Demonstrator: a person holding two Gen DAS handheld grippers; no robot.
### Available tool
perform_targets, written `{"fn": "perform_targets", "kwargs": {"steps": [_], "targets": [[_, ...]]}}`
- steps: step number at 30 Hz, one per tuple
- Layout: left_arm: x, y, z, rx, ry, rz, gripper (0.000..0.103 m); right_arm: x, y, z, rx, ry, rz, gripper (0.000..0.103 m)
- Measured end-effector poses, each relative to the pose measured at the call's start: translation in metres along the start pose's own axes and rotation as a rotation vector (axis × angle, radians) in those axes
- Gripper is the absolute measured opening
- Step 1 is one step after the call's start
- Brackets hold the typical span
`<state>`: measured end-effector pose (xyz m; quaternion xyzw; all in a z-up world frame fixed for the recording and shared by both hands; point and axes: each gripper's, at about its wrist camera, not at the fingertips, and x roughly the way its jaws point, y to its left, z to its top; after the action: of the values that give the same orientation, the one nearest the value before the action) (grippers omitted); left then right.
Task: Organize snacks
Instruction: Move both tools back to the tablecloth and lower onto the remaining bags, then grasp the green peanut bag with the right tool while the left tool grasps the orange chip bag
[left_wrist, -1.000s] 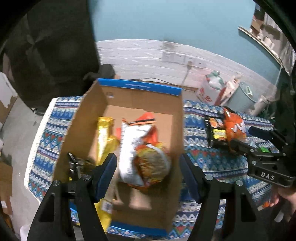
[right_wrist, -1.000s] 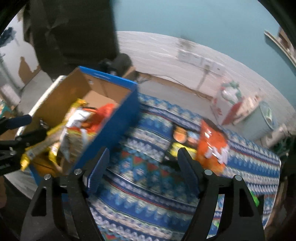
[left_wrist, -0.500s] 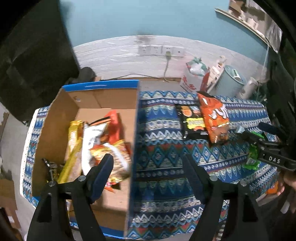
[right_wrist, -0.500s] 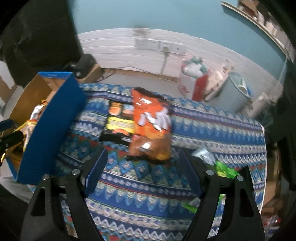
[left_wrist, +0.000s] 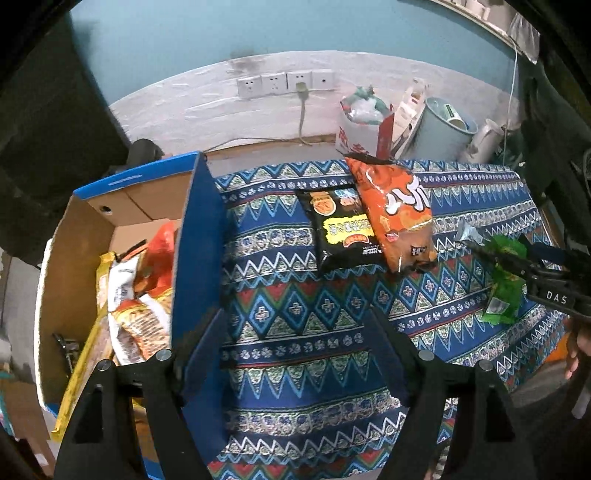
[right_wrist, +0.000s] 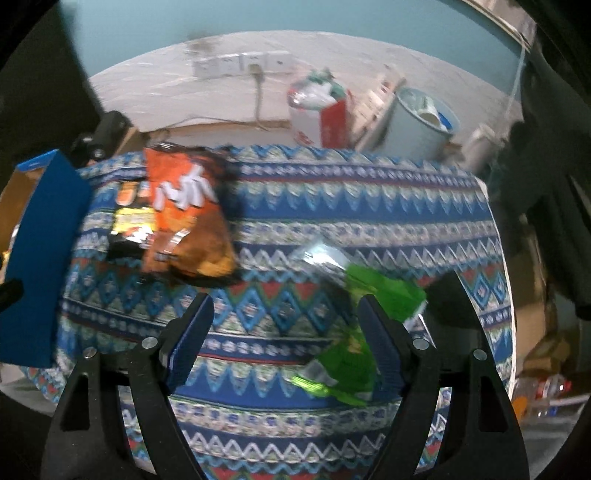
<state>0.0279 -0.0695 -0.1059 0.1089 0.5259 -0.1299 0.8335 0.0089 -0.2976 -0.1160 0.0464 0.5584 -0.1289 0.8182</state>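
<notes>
Left of the left claw (left_wrist: 295, 350), the open blue-edged cardboard box (left_wrist: 199, 236) holds a yellow packet (left_wrist: 101, 280), a white-and-red noodle pack (left_wrist: 136, 325) and an orange-red bag (left_wrist: 160, 247), all lying jumbled against its right wall. A second earlier the box lay directly under this claw; now the claw hangs over bare patterned blue tablecloth (left_wrist: 306, 310), the box edge just beside its left finger. Its jaws have just been opening and stand released with nothing between them.

Ahead of it lie a black snack packet (left_wrist: 340, 229) and, overlapping that packet's right edge, an orange chip bag (left_wrist: 397, 210). Far to its right a crumpled green wrapper (left_wrist: 504, 291) sits under the right claw (right_wrist: 284, 328), which has also swung away from the box. That claw is likewise released, its jaws just opened wider and tilted steeply down, the green wrapper behind its right finger, not gripped.
</notes>
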Motion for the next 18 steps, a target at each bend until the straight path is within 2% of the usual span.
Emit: {"fn": "perform_targets", "kwargs": {"steps": [11, 18], "targets": [[0.026, -0.012, -0.003, 0.016, 0.042, 0.011, 0.078, 0.044, -0.044, -0.024, 0.151, 0.112, -0.039, 0.080], [0.034, -0.016, -0.002, 0.028, 0.046, 0.016, 0.079, 0.059, -0.043, -0.028, 0.148, 0.130, -0.049, 0.078]]}}
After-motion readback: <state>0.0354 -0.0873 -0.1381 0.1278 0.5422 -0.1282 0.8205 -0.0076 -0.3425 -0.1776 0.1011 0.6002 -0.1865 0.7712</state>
